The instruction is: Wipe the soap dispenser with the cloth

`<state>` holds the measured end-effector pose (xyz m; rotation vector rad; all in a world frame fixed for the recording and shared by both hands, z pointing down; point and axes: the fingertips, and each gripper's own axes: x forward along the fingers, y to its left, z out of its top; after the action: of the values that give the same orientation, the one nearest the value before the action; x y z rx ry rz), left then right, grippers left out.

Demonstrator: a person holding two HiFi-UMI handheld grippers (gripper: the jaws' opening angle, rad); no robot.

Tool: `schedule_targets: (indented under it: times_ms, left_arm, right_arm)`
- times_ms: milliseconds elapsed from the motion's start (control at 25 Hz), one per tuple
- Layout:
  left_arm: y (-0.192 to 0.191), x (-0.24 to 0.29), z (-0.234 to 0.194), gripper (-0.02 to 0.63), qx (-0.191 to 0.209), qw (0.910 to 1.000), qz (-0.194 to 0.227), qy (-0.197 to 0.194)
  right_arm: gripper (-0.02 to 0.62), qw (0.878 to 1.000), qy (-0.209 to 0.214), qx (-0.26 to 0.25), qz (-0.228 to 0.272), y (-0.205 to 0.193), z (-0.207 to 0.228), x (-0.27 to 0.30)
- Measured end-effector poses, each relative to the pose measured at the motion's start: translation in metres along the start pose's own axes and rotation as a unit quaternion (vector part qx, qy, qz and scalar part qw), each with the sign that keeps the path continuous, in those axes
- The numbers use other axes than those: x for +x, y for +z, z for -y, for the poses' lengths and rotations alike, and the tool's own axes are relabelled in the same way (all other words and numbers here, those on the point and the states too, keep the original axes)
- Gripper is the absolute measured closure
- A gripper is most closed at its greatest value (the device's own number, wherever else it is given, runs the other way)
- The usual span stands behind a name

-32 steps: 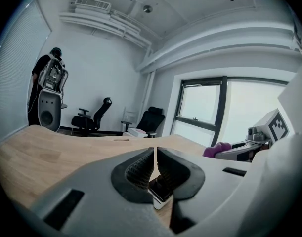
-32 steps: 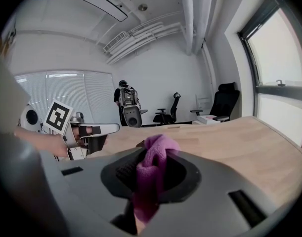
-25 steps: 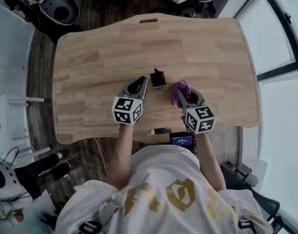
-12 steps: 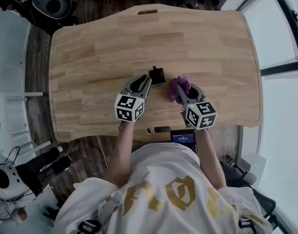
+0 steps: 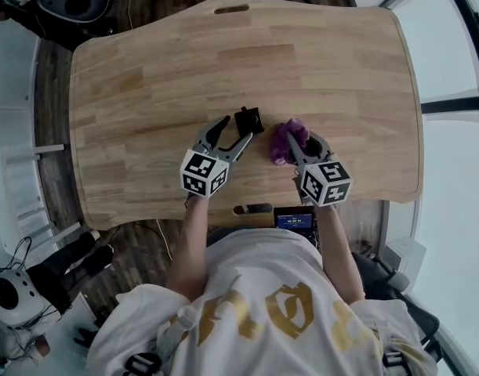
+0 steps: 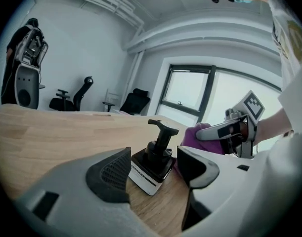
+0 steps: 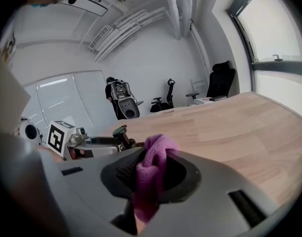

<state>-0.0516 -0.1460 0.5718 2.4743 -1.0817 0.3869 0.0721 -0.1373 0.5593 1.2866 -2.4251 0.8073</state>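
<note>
On the pale wooden table (image 5: 145, 84), the left gripper (image 5: 237, 129) lay low, pointing away from the person. Its jaws had just been opening and stood spread wide. Nothing was pinched between them. The soap dispenser (image 5: 249, 121) stood upright on the wood just beyond the tips, framed by the gap in the left gripper view, with neither pad pressing on it. It was a small square block, white at the base and black on top, with a black pump head. Just to its right was the purple cloth (image 5: 290, 135), bunched and close beside the dispenser. The right gripper (image 5: 302, 144) had its jaws clamped on that cloth, and a fold bulged out past the pads (image 7: 122, 171). The right gripper view showed the left gripper's marker cube (image 7: 61, 136) off to its left.
</note>
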Motion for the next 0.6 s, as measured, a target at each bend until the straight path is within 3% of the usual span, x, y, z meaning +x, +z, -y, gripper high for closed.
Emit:
schedule_targets:
  times_ms: [280, 600]
  left_arm:
    - [-0.025, 0.014, 0.001, 0.288, 0.017, 0.9989, -0.025, -0.034]
    - [-0.035, 0.032, -0.003, 0.275, 0.073, 0.9940, -0.048, -0.067]
  right_arm:
    - [0.528, 1.000, 0.005, 0.006, -0.014, -0.006, 0.001, 0.011]
    - [0.528, 1.000, 0.003, 0.004, -0.027, -0.007, 0.005, 0.021]
